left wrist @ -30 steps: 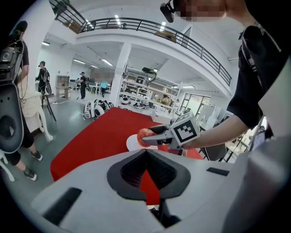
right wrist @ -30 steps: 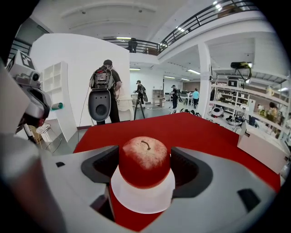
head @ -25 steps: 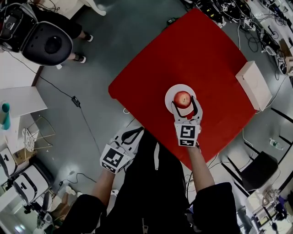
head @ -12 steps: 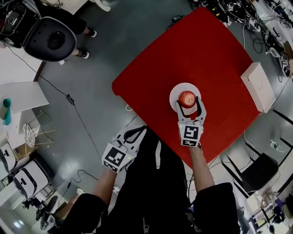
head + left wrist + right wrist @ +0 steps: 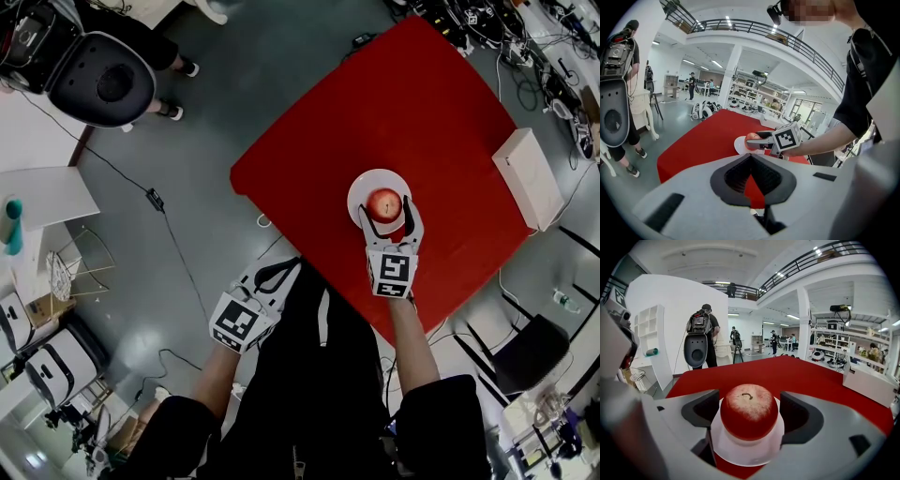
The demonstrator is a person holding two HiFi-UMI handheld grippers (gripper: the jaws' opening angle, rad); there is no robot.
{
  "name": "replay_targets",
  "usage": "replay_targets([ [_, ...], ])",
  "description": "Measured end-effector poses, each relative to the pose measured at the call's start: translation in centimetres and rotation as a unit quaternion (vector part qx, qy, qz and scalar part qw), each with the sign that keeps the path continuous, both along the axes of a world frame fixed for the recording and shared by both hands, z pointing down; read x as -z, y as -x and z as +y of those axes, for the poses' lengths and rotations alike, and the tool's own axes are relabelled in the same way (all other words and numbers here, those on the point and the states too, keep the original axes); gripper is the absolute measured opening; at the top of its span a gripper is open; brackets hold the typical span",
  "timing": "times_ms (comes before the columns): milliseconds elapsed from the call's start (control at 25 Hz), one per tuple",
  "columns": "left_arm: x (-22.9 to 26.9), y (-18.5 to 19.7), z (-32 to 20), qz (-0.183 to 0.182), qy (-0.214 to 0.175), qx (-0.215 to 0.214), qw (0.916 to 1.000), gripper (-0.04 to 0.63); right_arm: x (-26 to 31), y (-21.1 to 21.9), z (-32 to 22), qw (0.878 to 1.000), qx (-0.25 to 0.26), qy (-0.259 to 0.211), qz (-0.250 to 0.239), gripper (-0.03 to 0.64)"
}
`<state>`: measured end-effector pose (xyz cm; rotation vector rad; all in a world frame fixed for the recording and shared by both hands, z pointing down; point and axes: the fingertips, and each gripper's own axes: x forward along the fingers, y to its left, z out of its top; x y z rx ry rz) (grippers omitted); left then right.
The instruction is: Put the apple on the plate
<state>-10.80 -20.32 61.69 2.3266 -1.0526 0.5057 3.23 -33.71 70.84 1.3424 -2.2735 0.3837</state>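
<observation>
A red apple (image 5: 382,202) (image 5: 749,411) sits upright on a small white plate (image 5: 361,192) (image 5: 745,448) near the front edge of the red table (image 5: 422,103). My right gripper (image 5: 385,210) (image 5: 750,412) straddles the apple, one jaw on each side. Its jaws are opening, and a narrow gap shows between each pad and the apple's skin. My left gripper (image 5: 280,270) (image 5: 750,157) hangs off the table by the person's body, jaws shut and empty. From the left gripper view the apple (image 5: 751,137) and the right gripper (image 5: 761,140) show ahead.
A white box (image 5: 523,176) lies at the table's right edge. A black chair back with a person (image 5: 98,80) stands on the grey floor at upper left. Cables run across the floor, white tables (image 5: 42,202) stand at left, and a dark chair (image 5: 530,352) at lower right.
The right gripper's jaws have spread slightly away from the apple, which stays on the plate. The left gripper has kept its place.
</observation>
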Motion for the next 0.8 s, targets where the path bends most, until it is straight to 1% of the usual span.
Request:
replay_targets([
  [160,-0.1,0.0,-0.1,-0.001,-0.003,-0.006,1.0000,0.006,0.1,0.3,0.0,1.000,0.001,-0.001,-0.003,0.391],
  [480,0.4,0.0,-0.3,-0.001,-0.010,-0.011,0.9999,0.006,1.9,0.1,0.1,1.000,-0.016,-0.011,-0.023,0.393],
  [600,1.3,-0.6,-0.8,0.000,-0.015,-0.016,0.9998,0.006,3.6,-0.6,0.5,0.999,-0.026,-0.013,-0.033,0.393],
  [800,4.1,-2.5,-1.7,0.003,-0.047,-0.041,0.9981,0.006,8.0,-2.2,1.8,0.998,-0.032,-0.016,-0.044,0.391],
])
